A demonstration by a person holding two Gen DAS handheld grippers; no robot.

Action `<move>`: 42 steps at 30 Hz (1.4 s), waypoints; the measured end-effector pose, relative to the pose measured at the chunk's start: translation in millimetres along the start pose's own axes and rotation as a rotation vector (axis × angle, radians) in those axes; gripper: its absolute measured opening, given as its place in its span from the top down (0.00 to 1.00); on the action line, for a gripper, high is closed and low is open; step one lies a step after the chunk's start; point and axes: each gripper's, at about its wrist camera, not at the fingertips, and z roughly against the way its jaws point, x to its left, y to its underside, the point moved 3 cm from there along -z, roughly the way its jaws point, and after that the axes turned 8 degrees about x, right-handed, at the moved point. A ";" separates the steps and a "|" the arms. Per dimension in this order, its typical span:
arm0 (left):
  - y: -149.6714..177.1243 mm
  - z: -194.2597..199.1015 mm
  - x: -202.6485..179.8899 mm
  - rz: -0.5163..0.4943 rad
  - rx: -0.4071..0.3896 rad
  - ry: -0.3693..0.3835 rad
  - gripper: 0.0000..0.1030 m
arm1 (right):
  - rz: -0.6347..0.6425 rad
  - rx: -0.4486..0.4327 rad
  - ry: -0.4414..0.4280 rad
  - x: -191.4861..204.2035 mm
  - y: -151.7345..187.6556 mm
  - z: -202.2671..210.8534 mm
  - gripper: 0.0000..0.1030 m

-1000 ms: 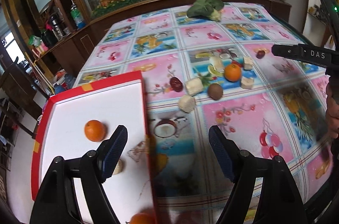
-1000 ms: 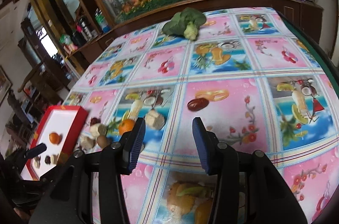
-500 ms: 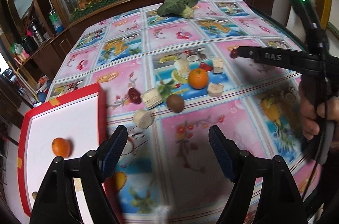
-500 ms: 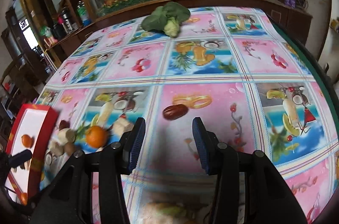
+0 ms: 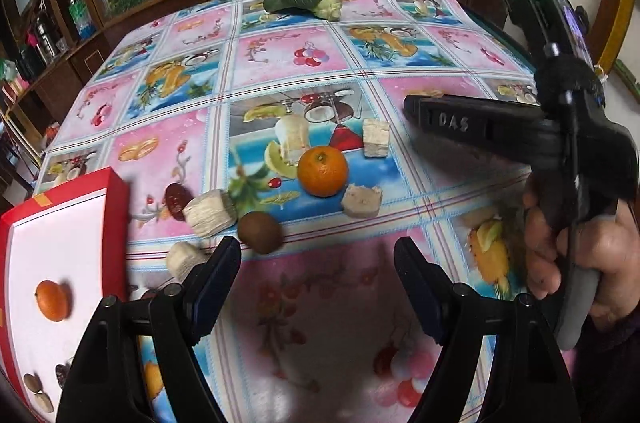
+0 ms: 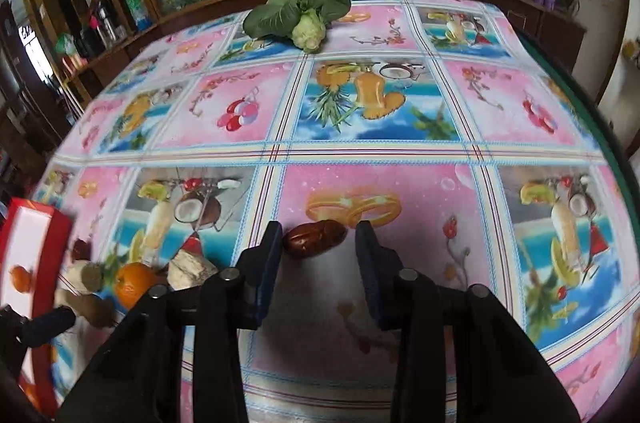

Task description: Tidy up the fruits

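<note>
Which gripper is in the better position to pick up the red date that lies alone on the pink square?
The right gripper, probably. Its open fingers already sit on either side of the red date, low over the tablecloth. The left gripper is open near the kiwi and orange, away from that date.

Raised letters "DAS" read on the black plastic finger of the right gripper (image 5: pixel 460 121); no other text legible.
</note>
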 end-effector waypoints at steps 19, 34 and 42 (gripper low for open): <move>-20.8 -25.1 -22.5 -0.011 0.021 0.033 0.55 | -0.024 0.043 -0.022 -4.7 2.2 3.6 0.67; -12.5 -6.3 -13.7 0.002 -0.026 0.049 0.77 | -0.018 -0.001 -0.079 1.4 4.8 20.9 0.67; 11.4 58.7 32.5 0.083 -0.166 0.018 0.77 | 0.092 -0.132 -0.169 38.1 14.9 53.1 0.67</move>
